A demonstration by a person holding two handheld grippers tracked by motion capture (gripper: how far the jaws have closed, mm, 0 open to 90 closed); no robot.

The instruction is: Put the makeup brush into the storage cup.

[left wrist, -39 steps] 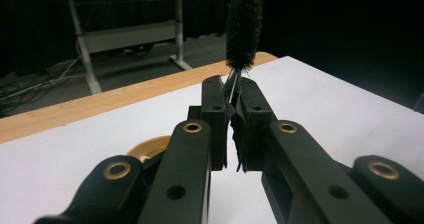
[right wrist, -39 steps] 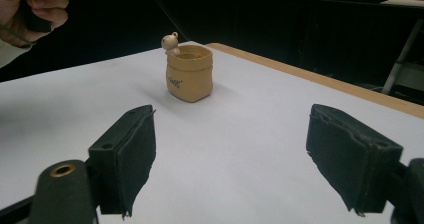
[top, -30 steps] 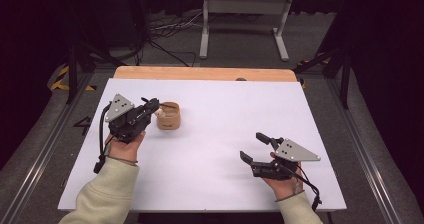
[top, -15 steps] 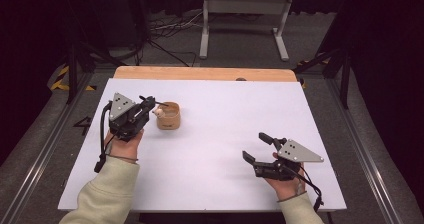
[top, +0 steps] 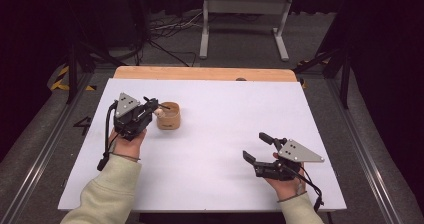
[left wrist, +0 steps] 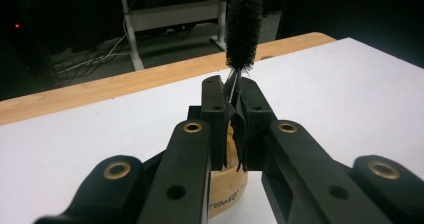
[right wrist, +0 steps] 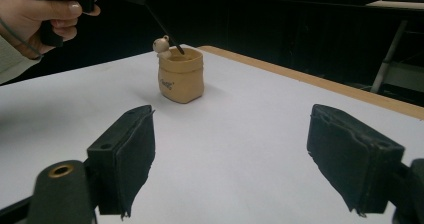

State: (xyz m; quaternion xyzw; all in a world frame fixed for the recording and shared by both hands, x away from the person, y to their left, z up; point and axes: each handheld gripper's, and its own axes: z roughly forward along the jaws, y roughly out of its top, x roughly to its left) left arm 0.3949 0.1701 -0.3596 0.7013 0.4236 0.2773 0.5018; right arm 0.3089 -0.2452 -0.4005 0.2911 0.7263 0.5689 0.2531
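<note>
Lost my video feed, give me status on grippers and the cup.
Left gripper shut on brush, at tan cup. Right gripper open, empty. Nothing in the way.

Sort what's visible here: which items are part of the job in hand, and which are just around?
In the job:
- left tongs, shut on a thin brush
- small tan cup, the brush's far end at its mouth
- little round-headed figure on the cup's rim

Just around:
- right tongs, open and holding nothing
- white table sheet
- metal stand and floor cables behind
</note>
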